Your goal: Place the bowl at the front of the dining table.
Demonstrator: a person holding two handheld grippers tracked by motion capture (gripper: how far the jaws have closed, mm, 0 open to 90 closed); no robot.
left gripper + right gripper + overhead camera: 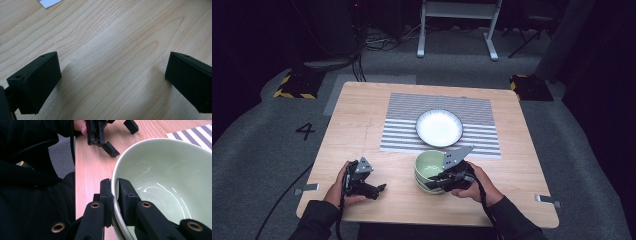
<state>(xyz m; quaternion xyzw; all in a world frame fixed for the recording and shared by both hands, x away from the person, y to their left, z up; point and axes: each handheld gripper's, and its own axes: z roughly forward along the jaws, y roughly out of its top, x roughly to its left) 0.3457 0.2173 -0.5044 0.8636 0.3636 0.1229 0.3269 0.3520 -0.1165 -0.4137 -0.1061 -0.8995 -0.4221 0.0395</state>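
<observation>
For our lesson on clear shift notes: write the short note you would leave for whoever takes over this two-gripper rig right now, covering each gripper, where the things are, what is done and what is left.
Right gripper: shut on the rim of the green bowl, one jaw inside, one outside.
Left gripper: open, holding nothing, low over bare wood at the table's near left.
Things: the green bowl is the top one of a small stack of bowls at the near edge; a white plate sits on the striped mat behind it.
Done: grip on the top bowl.
Left: probably lift it off the stack and set it down; where cannot be told.
</observation>
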